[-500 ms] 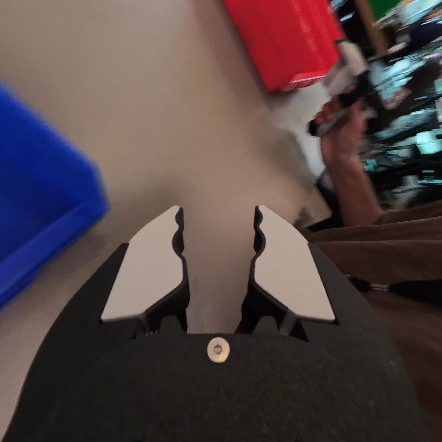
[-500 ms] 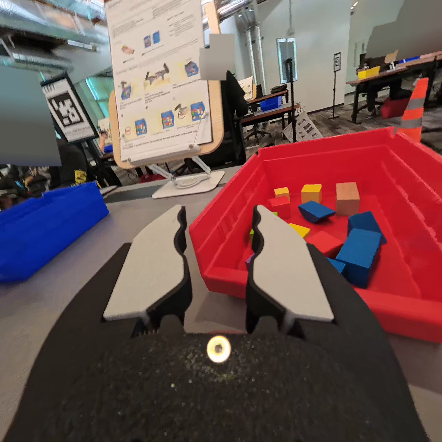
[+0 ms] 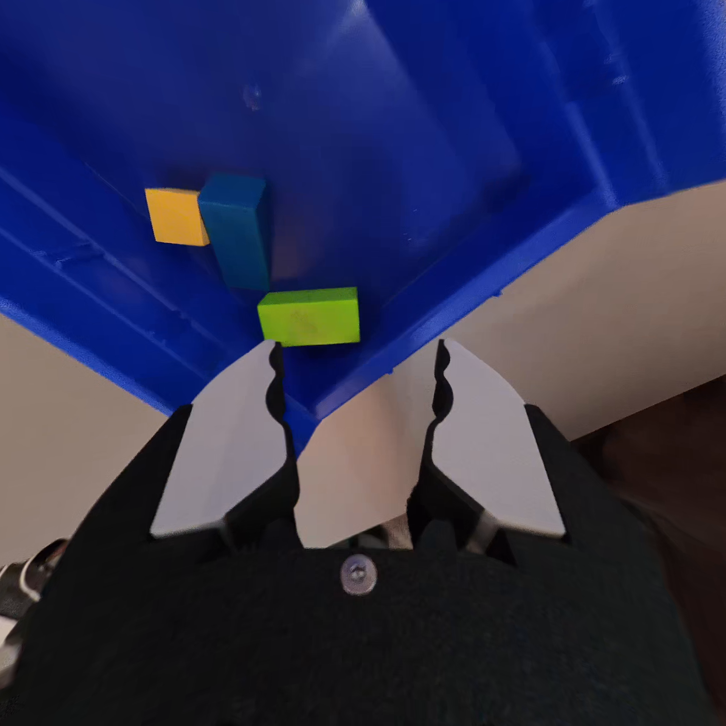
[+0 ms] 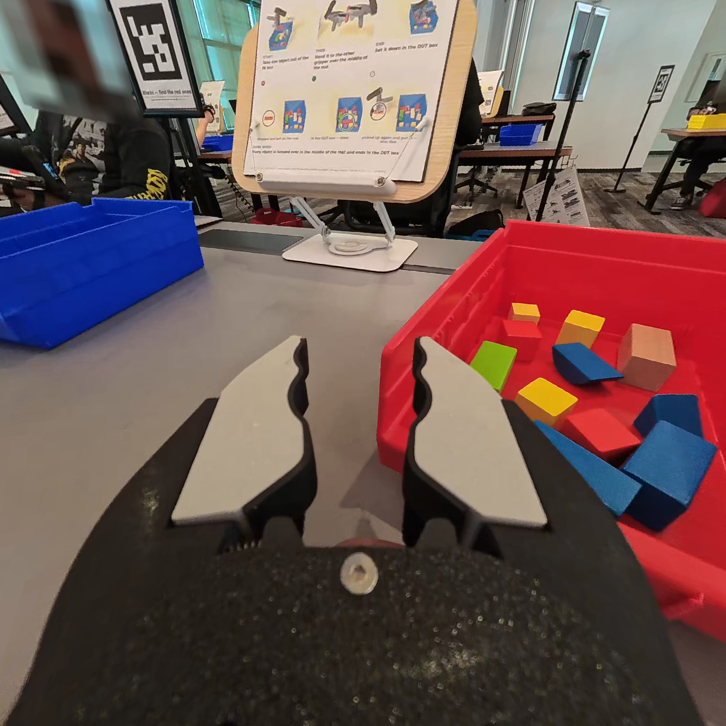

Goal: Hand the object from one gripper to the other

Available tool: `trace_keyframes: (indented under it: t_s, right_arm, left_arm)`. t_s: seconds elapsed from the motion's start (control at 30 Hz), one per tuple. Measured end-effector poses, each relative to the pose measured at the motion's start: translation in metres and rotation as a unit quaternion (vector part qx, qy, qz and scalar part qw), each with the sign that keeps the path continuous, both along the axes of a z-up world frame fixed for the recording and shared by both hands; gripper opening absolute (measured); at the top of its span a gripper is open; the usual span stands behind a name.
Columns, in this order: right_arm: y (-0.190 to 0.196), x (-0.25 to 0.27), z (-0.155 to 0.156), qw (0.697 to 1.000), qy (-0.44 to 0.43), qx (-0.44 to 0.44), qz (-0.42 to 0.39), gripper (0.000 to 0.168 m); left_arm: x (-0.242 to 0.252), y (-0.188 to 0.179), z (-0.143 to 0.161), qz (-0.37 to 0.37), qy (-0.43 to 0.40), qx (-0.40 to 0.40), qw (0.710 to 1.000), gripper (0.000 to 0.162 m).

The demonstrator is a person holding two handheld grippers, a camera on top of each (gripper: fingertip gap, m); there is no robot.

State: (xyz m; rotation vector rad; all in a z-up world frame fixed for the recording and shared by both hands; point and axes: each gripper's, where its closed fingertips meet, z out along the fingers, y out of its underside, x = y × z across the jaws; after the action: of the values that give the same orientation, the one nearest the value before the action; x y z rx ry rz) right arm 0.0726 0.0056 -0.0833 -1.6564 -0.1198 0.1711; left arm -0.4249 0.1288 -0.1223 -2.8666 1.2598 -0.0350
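My left gripper (image 3: 357, 345) gapes empty over the blue bin (image 3: 432, 118) corner, green block (image 3: 310, 316) just beyond. My right gripper (image 4: 359, 343) is open, empty, the red bin (image 4: 396, 393) wall partly behind its right finger, blocks inside.

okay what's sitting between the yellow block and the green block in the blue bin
The dark blue block, seen in the left wrist view: it touches the yellow block and ends just above the green block.
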Motion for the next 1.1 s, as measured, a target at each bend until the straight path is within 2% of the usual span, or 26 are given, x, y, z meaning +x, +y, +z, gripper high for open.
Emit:
trace_keyframes:
  t_s: [0.07, 0.2, 0.43, 0.57, 0.63, 0.7, 0.83, 0.93, 1.0, 1.1]
  right_arm:
    - [0.0, -0.001, -0.001, 1.0, -0.005, -0.002, 0.002, 0.05]
    - [-0.001, -0.002, -0.002, 1.0, -0.01, -0.005, 0.008, 0.05]
    - [-0.002, -0.005, -0.005, 0.999, -0.041, -0.013, 0.013, 0.049]
    - [-0.002, -0.008, -0.009, 0.998, -0.058, -0.02, 0.019, 0.049]
    - [-0.002, -0.01, -0.009, 0.998, -0.063, -0.02, 0.022, 0.049]
    - [-0.002, -0.012, -0.009, 0.997, -0.066, -0.02, 0.025, 0.049]
    - [-0.001, -0.013, -0.011, 0.997, -0.075, -0.021, 0.025, 0.049]
    - [-0.002, -0.013, -0.009, 0.997, -0.073, -0.017, 0.025, 0.049]
    - [-0.002, -0.015, -0.006, 0.997, -0.071, -0.01, 0.028, 0.049]
    - [-0.003, -0.025, 0.006, 0.997, -0.06, 0.012, 0.05, 0.048]
  left_arm:
    - [-0.007, 0.005, -0.013, 0.006, 0.038, -0.037, 0.999, 0.082]
    - [-0.017, 0.018, -0.032, 0.012, 0.109, -0.075, 0.991, 0.083]
    - [-0.025, 0.016, -0.055, 0.039, 0.183, -0.129, 0.974, 0.076]
    - [-0.034, 0.009, -0.059, 0.031, 0.233, -0.14, 0.962, 0.078]
    - [-0.038, 0.007, -0.061, 0.027, 0.255, -0.142, 0.956, 0.071]
    - [-0.038, 0.007, -0.062, 0.03, 0.255, -0.143, 0.956, 0.071]
    - [-0.033, 0.009, -0.059, 0.039, 0.229, -0.14, 0.963, 0.071]
    - [-0.023, 0.019, -0.048, 0.043, 0.182, -0.107, 0.976, 0.071]
    - [-0.008, 0.029, -0.032, 0.05, 0.108, -0.08, 0.99, 0.071]
    - [0.029, 0.046, 0.003, 0.038, -0.065, -0.018, 0.997, 0.071]
